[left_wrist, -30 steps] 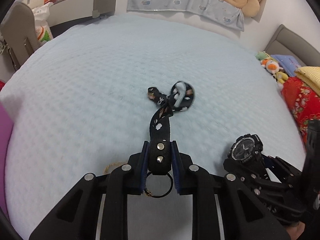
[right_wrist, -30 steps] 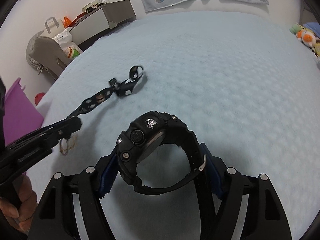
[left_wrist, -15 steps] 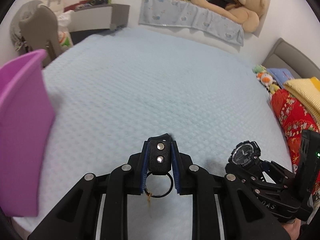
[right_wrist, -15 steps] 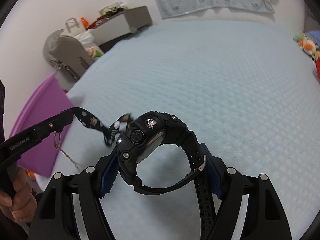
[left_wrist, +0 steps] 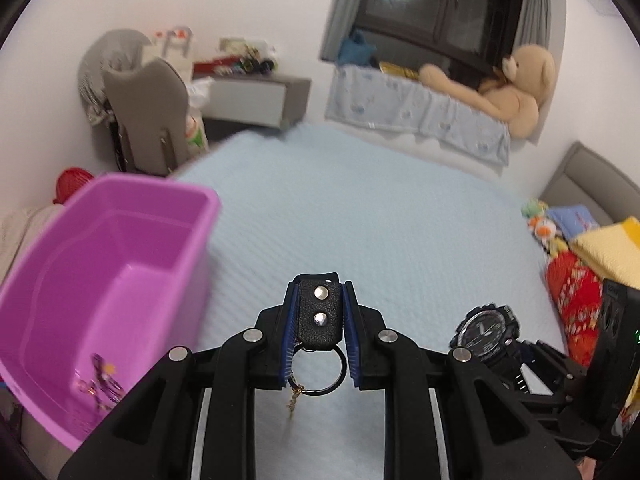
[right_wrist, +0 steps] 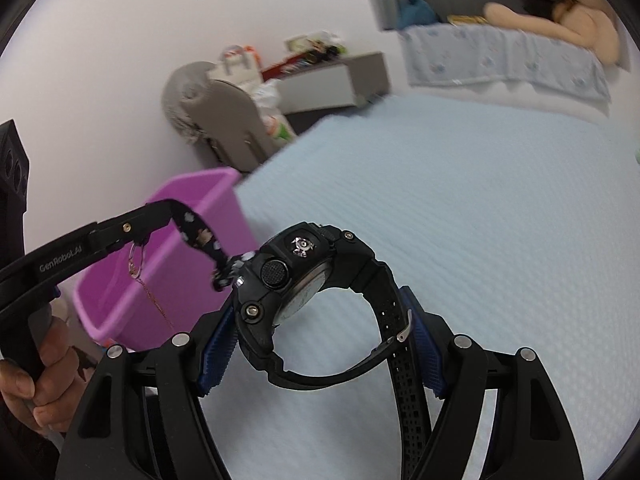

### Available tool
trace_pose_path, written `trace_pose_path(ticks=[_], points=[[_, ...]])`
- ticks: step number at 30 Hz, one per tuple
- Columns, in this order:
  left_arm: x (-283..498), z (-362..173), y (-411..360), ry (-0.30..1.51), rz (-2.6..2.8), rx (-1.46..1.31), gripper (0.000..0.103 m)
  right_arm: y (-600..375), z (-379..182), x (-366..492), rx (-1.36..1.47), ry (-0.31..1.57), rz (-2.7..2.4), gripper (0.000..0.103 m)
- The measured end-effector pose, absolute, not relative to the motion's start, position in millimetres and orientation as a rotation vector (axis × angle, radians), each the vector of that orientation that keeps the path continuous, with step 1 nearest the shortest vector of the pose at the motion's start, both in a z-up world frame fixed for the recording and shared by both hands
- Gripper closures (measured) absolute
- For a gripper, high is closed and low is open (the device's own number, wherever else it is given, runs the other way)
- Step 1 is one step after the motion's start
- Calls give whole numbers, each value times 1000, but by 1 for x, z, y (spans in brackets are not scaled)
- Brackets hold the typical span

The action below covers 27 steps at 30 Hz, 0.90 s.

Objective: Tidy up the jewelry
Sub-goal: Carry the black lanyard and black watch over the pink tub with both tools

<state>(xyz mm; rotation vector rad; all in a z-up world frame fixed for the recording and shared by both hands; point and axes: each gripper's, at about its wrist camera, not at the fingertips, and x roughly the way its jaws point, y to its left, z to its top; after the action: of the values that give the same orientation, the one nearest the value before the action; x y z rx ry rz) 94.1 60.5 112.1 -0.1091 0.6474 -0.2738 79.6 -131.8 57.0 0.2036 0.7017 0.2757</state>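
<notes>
Above a pale blue bed (left_wrist: 380, 220), the left claw (left_wrist: 319, 320) pinches the studded leather tab of a black patterned strap (right_wrist: 200, 236), whose long axis droops away from the claw tips while a key ring (left_wrist: 318, 372) and thin chain hang below. The right claw (right_wrist: 316, 316) clamps a black wristwatch (right_wrist: 304, 280) set on edge, case on the left pad, buckle on the right. A purple bin (left_wrist: 100, 280) stands at the bed's left edge, small trinkets inside.

Small items at the purple bin's (left_wrist: 120, 280) bottom, lower left, too blurred to identify. My strap's (left_wrist: 319, 314) printed length hidden behind my left hand-held gripper (left_wrist: 319, 332).
</notes>
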Motion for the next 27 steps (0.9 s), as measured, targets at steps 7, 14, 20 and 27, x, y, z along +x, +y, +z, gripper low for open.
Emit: trace_pose_path(ticks=[7, 14, 20, 27], points=[[97, 171, 115, 540, -193, -98, 82, -71, 106, 104, 170, 632, 399, 31], [107, 191, 177, 518, -89, -108, 82, -3, 131, 133, 134, 616, 531, 31], [117, 179, 230, 541, 10, -148, 82, 50, 133, 157, 99, 644, 617, 30], [133, 134, 271, 654, 113, -189, 82, 111, 109, 182, 13, 723, 667, 30]])
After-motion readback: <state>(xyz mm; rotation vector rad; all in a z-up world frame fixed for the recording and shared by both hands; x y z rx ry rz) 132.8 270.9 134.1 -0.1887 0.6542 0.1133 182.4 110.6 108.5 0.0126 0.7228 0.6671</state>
